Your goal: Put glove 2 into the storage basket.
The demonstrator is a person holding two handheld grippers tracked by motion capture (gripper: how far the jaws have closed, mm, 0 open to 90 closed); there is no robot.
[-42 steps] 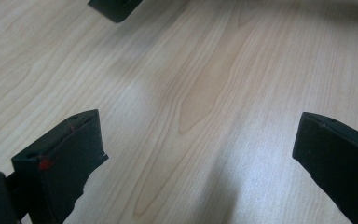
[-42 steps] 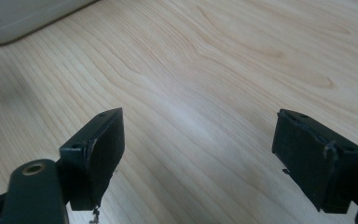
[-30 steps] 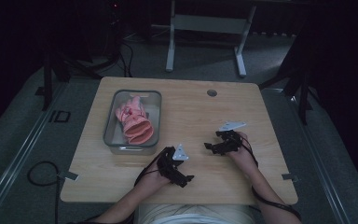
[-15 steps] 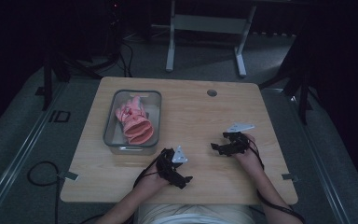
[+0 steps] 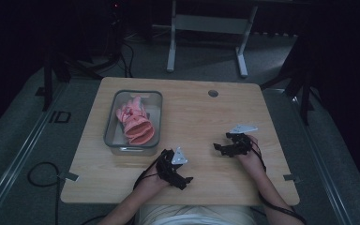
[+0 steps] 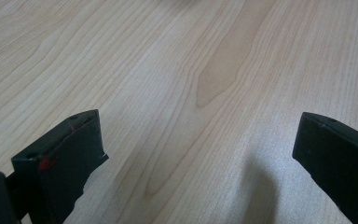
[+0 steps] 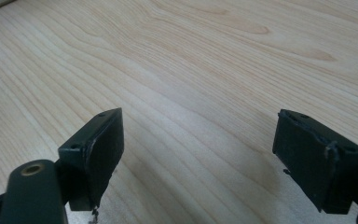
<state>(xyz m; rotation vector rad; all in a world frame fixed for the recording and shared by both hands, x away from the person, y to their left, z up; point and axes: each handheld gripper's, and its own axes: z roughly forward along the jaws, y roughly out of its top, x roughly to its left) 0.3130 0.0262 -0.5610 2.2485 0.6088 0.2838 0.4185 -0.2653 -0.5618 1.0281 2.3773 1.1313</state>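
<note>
Both tongs pulled back toward near edge: left tongs (image 5: pixel 185 179) and right tongs (image 5: pixel 218 148) wide open, empty. Pink glove (image 5: pixel 135 122) sits in tray (image 5: pixel 111 140) (far-left counter (image 5: pixel 206 117)). Looks finished; next, rest.

Round grommet hole (image 5: pixel 213 93) near the table's far edge; white desk frame (image 5: pixel 206 28) on the floor beyond; black cable (image 5: pixel 40 176) looped at left

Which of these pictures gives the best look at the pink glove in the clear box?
The high view: the pink glove lies crumpled inside the clear box. Both gripper views look at bare wooden table between open tongs.
</note>
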